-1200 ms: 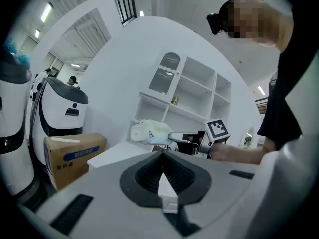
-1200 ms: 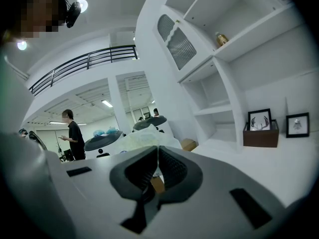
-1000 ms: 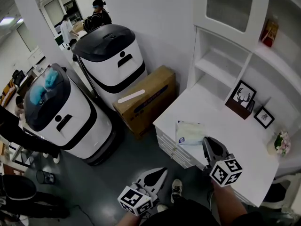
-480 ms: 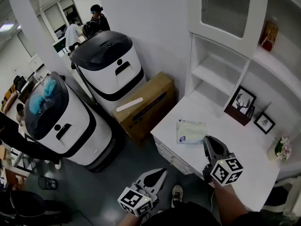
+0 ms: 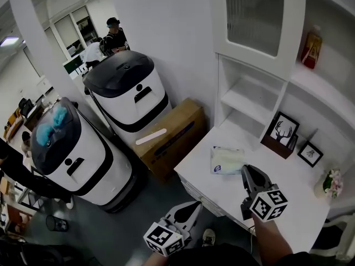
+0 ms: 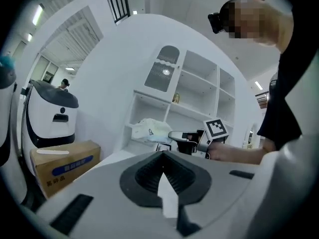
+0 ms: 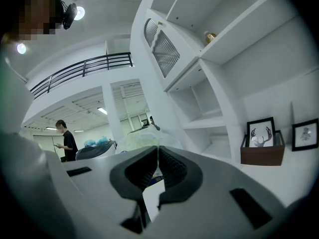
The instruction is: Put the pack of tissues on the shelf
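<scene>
The pack of tissues (image 5: 227,160), pale with a blue mark, lies on the white desk (image 5: 288,195) near its left front corner. My right gripper (image 5: 246,170) is shut and empty, its tips just to the right of the pack and near it. In the right gripper view the pack (image 7: 130,139) bulges just beyond the closed jaws (image 7: 158,148). My left gripper (image 5: 194,205) is shut and empty, low over the floor in front of the desk. The left gripper view shows the pack (image 6: 152,130) and the right gripper (image 6: 174,135) beside it. The shelf (image 5: 249,101) rises behind the desk.
Two picture frames (image 5: 284,125) and a small flower pot (image 5: 329,172) stand at the desk's back. A red and yellow bottle (image 5: 311,47) is on an upper shelf. A cardboard box (image 5: 169,134) and two white robots (image 5: 130,87) fill the floor at left; people stand far back.
The head view has shifted a little, showing more of the shelves. Both grippers stay shut and keep about the same places relative to the pack.
</scene>
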{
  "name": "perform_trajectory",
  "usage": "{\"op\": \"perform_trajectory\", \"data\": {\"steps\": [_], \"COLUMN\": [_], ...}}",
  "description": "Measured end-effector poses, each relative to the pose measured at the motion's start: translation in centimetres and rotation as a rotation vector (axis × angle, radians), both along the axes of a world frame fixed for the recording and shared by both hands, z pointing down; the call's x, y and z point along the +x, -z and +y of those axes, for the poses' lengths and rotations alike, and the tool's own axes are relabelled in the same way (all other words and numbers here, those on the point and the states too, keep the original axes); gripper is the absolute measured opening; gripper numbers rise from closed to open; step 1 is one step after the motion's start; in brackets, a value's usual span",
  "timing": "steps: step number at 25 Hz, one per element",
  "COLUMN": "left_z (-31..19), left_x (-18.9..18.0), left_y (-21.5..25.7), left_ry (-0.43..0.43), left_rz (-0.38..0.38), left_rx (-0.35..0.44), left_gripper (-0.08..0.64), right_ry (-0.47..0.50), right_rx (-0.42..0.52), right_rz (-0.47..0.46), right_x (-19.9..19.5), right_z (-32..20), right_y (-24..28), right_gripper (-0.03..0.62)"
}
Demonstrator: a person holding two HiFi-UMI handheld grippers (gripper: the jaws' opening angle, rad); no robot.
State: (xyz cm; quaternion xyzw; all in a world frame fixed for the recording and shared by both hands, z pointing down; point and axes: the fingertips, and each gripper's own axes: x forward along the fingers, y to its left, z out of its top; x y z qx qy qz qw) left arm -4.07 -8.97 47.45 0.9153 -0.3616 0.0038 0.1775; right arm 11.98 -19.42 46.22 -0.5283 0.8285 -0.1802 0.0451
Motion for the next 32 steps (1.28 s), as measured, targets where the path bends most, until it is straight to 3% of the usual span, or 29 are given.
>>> {"op": "perform_trajectory", "data": {"steps": [18, 32], "left_z": [-1.7, -10.0], "left_x": [2.3, 3.5], "left_y": [2.9, 3.0], "left_ry": [-0.052, -0.238], "left_rz": [-0.020, -0.008], "left_rx": [0.066, 0.079], "left_gripper": [0.003, 0.003], "right_ry": [-0.018, -0.171], "right_rx": [0.050, 0.063], "right_rz": [-0.009, 0.010], "right_x": [1.9, 3.2], "right_z": [-1.0, -6.2], "right_y": [2.7, 3.2], "right_gripper": [0.009, 0.009]}}
